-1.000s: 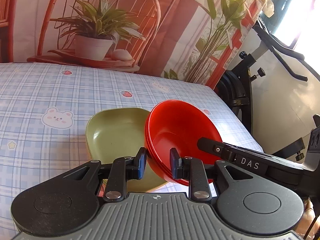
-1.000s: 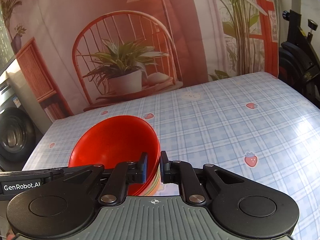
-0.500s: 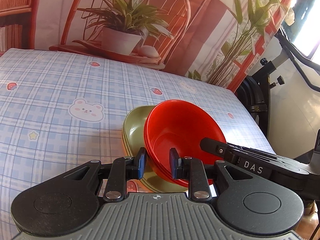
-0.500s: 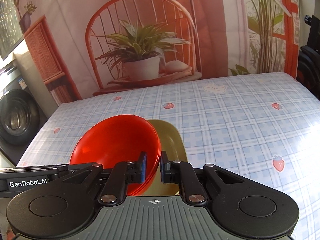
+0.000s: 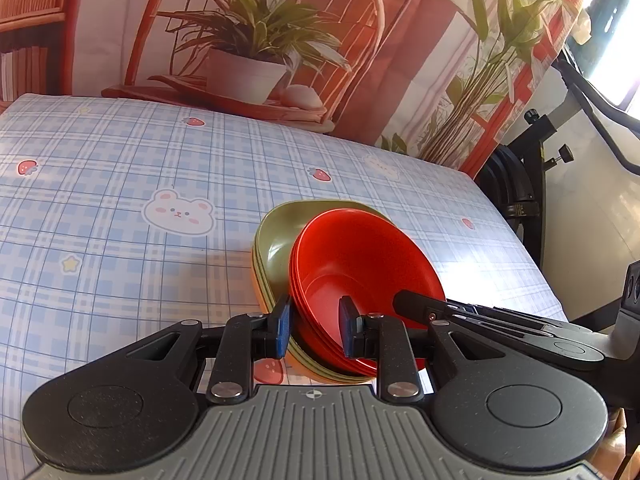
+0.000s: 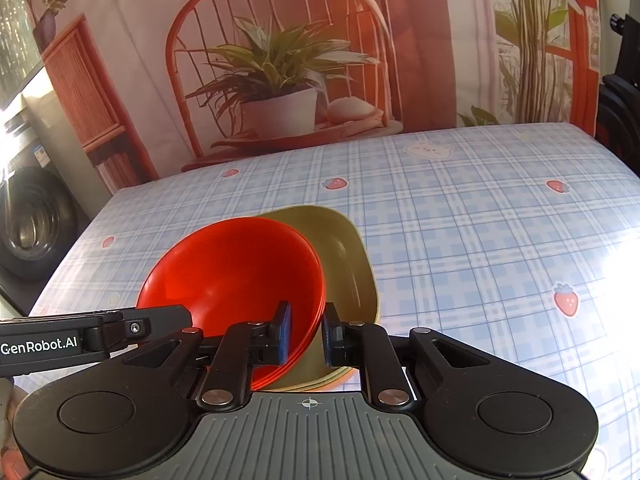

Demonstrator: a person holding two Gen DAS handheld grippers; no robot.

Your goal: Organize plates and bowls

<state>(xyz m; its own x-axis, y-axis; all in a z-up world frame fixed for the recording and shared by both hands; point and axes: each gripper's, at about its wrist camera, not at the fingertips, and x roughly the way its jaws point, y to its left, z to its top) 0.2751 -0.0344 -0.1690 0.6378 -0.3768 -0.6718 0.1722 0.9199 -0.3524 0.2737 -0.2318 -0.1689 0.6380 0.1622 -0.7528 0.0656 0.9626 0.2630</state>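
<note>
I see the checked tablecloth (image 5: 120, 184) filling both views, a printed backdrop (image 6: 280, 40) behind it and an exercise bike (image 5: 532, 184) past its right edge. On the cloth sit stacked green plates (image 6: 348, 248) with red bowls (image 5: 352, 264) nested on top. My left gripper (image 5: 312, 330) and right gripper (image 6: 306, 330) each pinch the bowls' rim from opposite sides, crossing each other's view.

A table under a blue plaid cloth (image 5: 120, 216) carries stacked green plates (image 5: 276, 244) near its front edge.
</note>
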